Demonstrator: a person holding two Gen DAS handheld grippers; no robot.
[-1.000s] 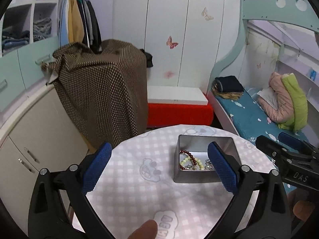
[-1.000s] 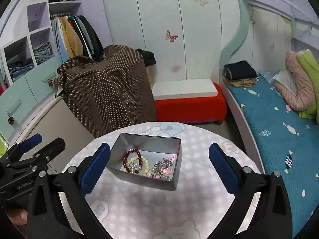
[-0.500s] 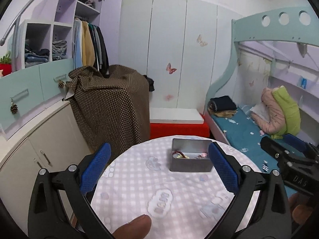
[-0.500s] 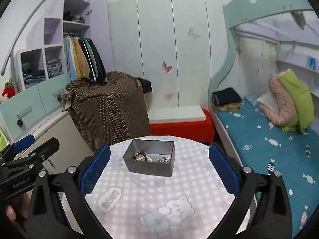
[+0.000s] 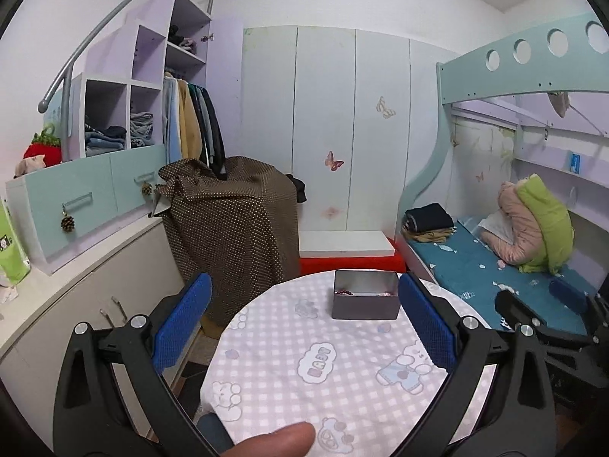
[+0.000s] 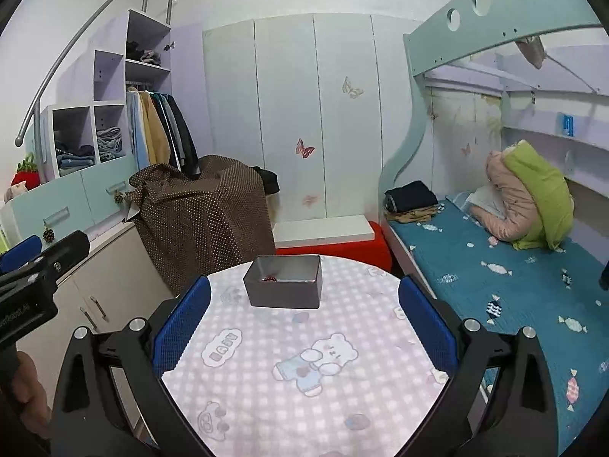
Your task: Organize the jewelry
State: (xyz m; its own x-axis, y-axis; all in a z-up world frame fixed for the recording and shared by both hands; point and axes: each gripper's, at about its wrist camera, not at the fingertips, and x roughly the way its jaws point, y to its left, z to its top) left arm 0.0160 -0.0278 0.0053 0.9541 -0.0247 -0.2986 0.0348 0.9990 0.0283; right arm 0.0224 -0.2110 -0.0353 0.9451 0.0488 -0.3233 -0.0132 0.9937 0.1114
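A grey metal box (image 5: 364,300) (image 6: 283,282) stands near the far edge of the round table (image 5: 304,361) (image 6: 304,350) with the pink checked cloth. Red beads and other jewelry (image 5: 344,293) (image 6: 270,278) show just over its rim. My left gripper (image 5: 302,320) is open and empty, held well back from the box. My right gripper (image 6: 302,320) is open and empty too, also back from the box. In the left wrist view the right gripper (image 5: 563,316) shows at the right edge. The right wrist view has the left gripper (image 6: 34,266) at its left edge.
A fingertip (image 5: 274,440) shows at the bottom of the left wrist view. Behind the table stand a brown dotted cloth over furniture (image 5: 232,224), a red and white bench (image 5: 348,253), white wardrobe doors, a cabinet (image 5: 76,304) on the left and a bunk bed (image 6: 495,266) on the right.
Both grippers have drawn back and risen from over the box. The box now looks small and far, and more of the table and room shows. Both stay open and empty.
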